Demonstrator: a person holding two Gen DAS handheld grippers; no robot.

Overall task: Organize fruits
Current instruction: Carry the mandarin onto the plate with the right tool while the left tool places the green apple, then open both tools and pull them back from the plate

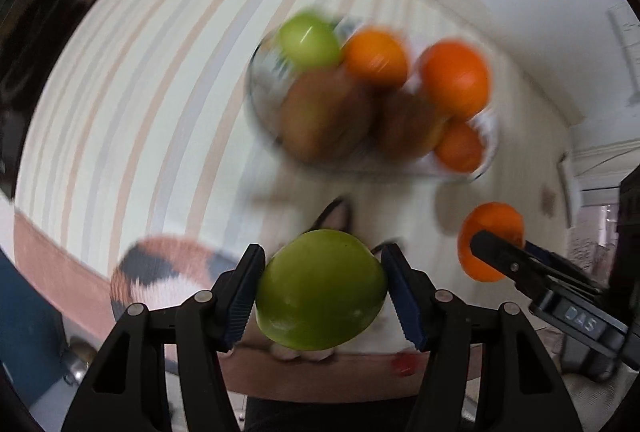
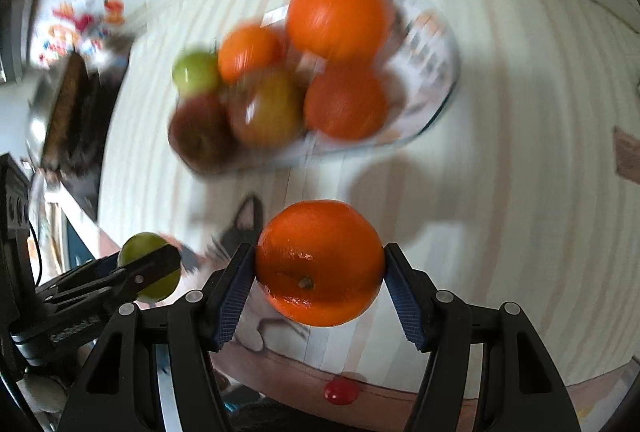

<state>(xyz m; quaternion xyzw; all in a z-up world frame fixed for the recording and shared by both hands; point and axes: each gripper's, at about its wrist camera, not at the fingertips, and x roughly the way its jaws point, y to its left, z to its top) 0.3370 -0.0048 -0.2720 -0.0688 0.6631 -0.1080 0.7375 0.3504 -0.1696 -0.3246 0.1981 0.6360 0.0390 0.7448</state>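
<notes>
Left claw clamps round green apple; right claw clamps round glossy orange. Clear glass fruit bowl on striped desk lies at twelve o'clock of both, below them.

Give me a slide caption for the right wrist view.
Right tongs grip an orange above the striped table, fruit bowl beyond.
</notes>
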